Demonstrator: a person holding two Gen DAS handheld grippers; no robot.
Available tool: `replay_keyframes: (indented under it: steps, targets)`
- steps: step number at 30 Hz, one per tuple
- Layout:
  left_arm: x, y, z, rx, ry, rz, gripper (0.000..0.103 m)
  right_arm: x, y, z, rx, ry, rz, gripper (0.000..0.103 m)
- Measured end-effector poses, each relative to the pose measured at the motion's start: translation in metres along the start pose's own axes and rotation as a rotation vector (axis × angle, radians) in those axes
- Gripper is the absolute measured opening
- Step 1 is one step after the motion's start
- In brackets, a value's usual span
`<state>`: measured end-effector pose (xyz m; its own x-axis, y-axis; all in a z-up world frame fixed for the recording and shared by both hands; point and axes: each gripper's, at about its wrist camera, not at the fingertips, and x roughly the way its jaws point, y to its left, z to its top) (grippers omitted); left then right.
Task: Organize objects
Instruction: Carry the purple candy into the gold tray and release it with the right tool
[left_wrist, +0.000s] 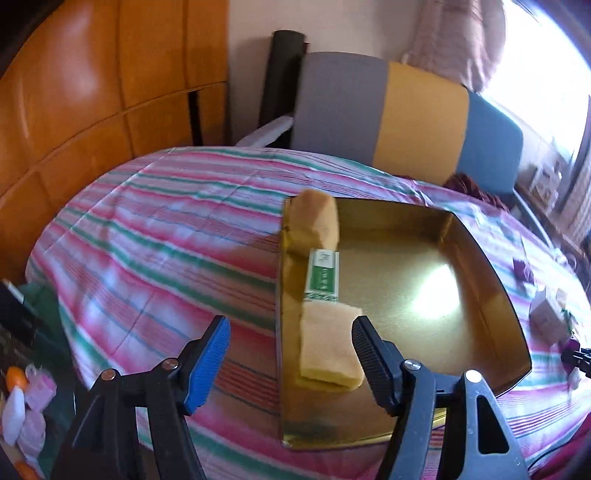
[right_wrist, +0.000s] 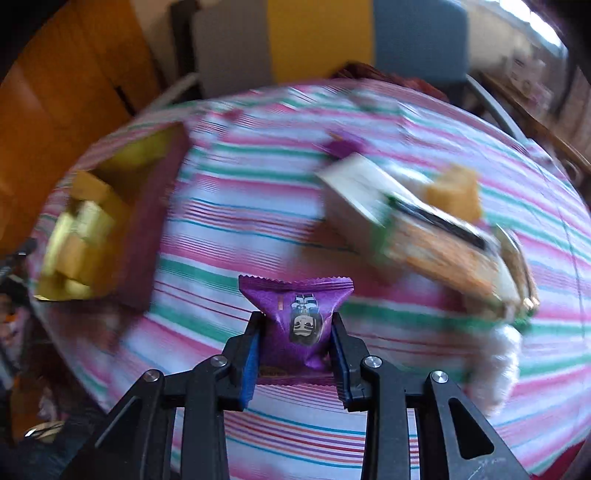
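Here, purple packet (right_wrist: 298, 325) clamped inside right gripper (right_wrist: 295, 354), above bedspread (right_wrist: 229, 206)

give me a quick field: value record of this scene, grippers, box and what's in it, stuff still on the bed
surface: bed with striped sheet
left gripper: open, holding nothing, over the near left edge of the gold box
right gripper: shut on purple packet
gold box: open, on the sheet
box contents: two tan blocks and a green-and-white packet, lined along its left wall
still on bed: blurred pile of boxes and packets, details unreadable
view quality: right wrist view motion-blurred
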<state>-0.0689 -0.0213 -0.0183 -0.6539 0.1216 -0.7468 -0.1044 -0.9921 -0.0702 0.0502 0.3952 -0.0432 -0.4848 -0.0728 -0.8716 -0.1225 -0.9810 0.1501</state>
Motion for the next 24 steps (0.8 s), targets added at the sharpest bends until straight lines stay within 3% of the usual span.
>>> replay_keyframes:
  steps: [6, 13, 16, 19, 22, 24]
  targets:
    - [-0.005, 0.028, -0.010, -0.086, 0.018, -0.002, 0.067, -0.004, 0.117, 0.033, -0.180, -0.047, 0.213, 0.034]
    - [-0.010, 0.049, -0.017, -0.140, 0.008, -0.013, 0.066, 0.057, 0.224, 0.048, -0.295, 0.081, 0.342, 0.034]
    - [-0.007, 0.055, -0.020, -0.163, 0.014, -0.015, 0.066, 0.084, 0.254, 0.042, -0.290, 0.135, 0.359, 0.036]
    - [-0.006, 0.061, -0.023, -0.184, 0.016, -0.018, 0.066, 0.109, 0.282, 0.035, -0.306, 0.180, 0.429, 0.037]
    - [-0.004, 0.064, -0.025, -0.199, 0.019, -0.011, 0.066, 0.116, 0.301, 0.025, -0.316, 0.218, 0.526, 0.040]
    - [-0.003, 0.064, -0.026, -0.202, 0.022, -0.011, 0.066, 0.116, 0.306, 0.022, -0.320, 0.211, 0.544, 0.044]
